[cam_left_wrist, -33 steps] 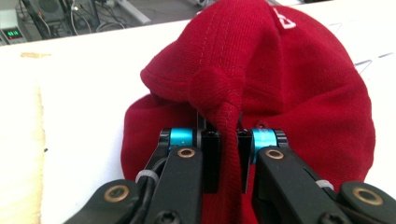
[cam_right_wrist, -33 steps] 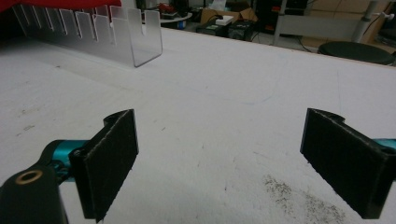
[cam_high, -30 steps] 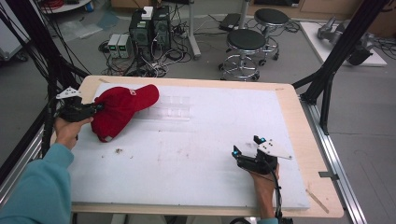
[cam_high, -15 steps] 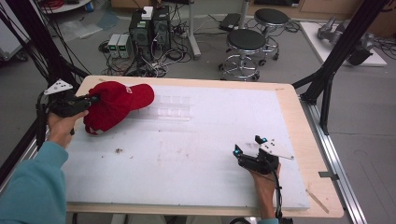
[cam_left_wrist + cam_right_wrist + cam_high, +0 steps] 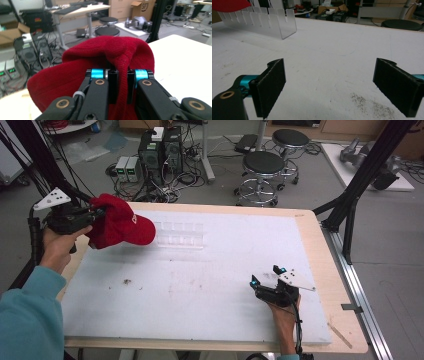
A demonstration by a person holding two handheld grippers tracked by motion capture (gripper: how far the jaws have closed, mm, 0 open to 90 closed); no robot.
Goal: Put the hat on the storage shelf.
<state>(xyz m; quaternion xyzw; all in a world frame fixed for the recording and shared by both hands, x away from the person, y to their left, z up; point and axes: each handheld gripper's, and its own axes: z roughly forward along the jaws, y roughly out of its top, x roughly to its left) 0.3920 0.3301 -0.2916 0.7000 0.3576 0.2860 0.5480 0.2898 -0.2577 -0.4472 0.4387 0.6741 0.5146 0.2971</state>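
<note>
A red cap (image 5: 120, 222) hangs in the air over the table's far left corner, its brim pointing right. My left gripper (image 5: 95, 215) is shut on a fold of its fabric; in the left gripper view the red cap (image 5: 105, 57) bulges over the jaws and a pinch of cloth sits between the fingertips (image 5: 113, 85). My right gripper (image 5: 265, 279) rests low at the table's near right, held by a hand, jaws wide apart. In the right gripper view the right gripper (image 5: 329, 87) has nothing between its pads, only white table surface.
A clear slotted acrylic rack (image 5: 180, 235) stands on the white foam board (image 5: 210, 285) just right of the cap; the rack (image 5: 262, 21) is far ahead of the right jaws. Stools (image 5: 262, 167), computers and cables lie beyond the far edge. Black frame posts flank the table.
The left hand has lifted the cap off the board and carried it up toward the far left corner. The right hand has stayed where it was.
</note>
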